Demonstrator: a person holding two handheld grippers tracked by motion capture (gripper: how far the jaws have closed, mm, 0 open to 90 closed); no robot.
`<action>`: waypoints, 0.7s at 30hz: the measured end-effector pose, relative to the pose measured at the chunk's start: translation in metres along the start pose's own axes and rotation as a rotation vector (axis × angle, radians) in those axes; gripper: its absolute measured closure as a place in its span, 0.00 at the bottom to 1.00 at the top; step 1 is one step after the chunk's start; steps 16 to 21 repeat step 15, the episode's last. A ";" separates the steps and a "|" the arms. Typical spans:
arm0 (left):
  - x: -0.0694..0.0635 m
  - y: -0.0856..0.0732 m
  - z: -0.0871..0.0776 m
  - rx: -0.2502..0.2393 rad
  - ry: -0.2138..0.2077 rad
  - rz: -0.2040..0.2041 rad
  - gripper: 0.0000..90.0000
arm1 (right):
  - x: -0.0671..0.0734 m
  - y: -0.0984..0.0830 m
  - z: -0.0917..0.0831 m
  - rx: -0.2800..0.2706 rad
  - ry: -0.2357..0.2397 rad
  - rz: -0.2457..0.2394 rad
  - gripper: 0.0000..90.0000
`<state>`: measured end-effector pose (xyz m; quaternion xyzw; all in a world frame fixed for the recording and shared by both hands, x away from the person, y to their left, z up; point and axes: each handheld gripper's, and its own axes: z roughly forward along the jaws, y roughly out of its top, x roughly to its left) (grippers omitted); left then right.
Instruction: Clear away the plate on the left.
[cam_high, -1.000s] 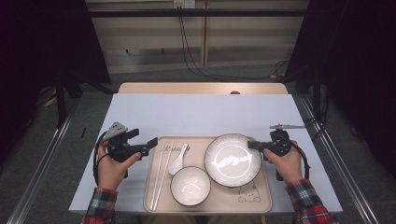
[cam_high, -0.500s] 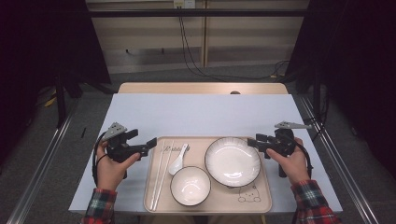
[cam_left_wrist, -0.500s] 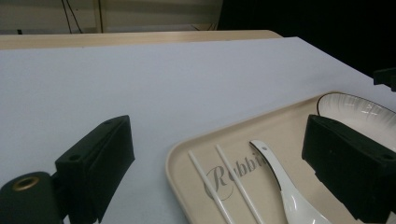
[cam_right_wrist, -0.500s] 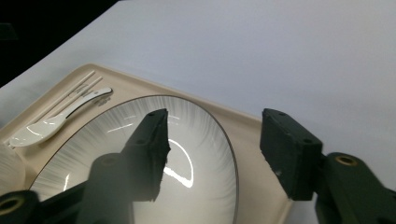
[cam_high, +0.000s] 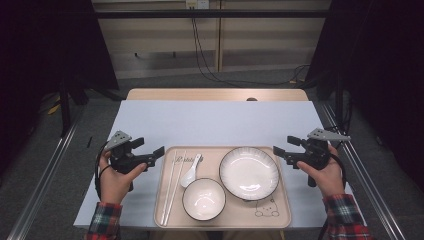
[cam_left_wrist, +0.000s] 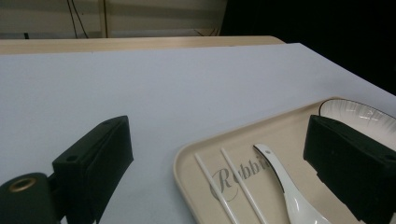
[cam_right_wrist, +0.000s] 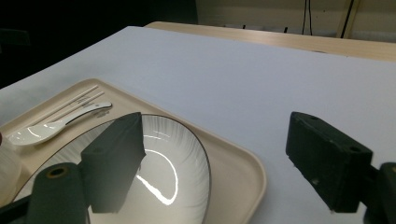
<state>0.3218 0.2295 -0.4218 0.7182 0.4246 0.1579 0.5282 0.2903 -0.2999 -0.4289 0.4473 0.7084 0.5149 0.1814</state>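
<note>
A beige tray (cam_high: 280, 210) lies at the table's near edge. It holds a white plate (cam_high: 249, 172) with a dark rim, a white bowl (cam_high: 203, 199), a white spoon (cam_high: 190, 172) and a pair of white chopsticks (cam_high: 171, 187). My left gripper (cam_high: 148, 147) hovers open just left of the tray, pointing at its far left corner (cam_left_wrist: 187, 158). My right gripper (cam_high: 285, 146) stands just right of the tray. Its jaws have just been opening, and nothing is between them. In the right gripper view the plate (cam_right_wrist: 173, 168) lies below the left jaw, apart from it.
The tray rests on a pale sheet (cam_high: 215, 122) that covers the table, bare beyond the tray. A wooden strip (cam_high: 215, 94) runs along the far edge. Metal rails (cam_high: 45, 175) flank the table on the floor.
My right gripper opened, came off the plate's right rim and drew back to the right and slightly up. The plate now lies flat in the tray. The left hand stayed still.
</note>
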 end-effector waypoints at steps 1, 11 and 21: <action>0.000 0.000 -0.001 -0.004 0.009 -0.003 0.09 | 0.000 0.000 -0.002 -0.006 0.002 -0.010 0.20; 0.002 0.001 -0.003 -0.009 0.008 -0.011 0.07 | -0.005 -0.003 -0.025 -0.043 -0.015 -0.054 0.16; 0.002 0.001 -0.003 -0.012 0.008 -0.012 0.07 | -0.010 -0.006 -0.029 -0.052 -0.008 -0.033 0.15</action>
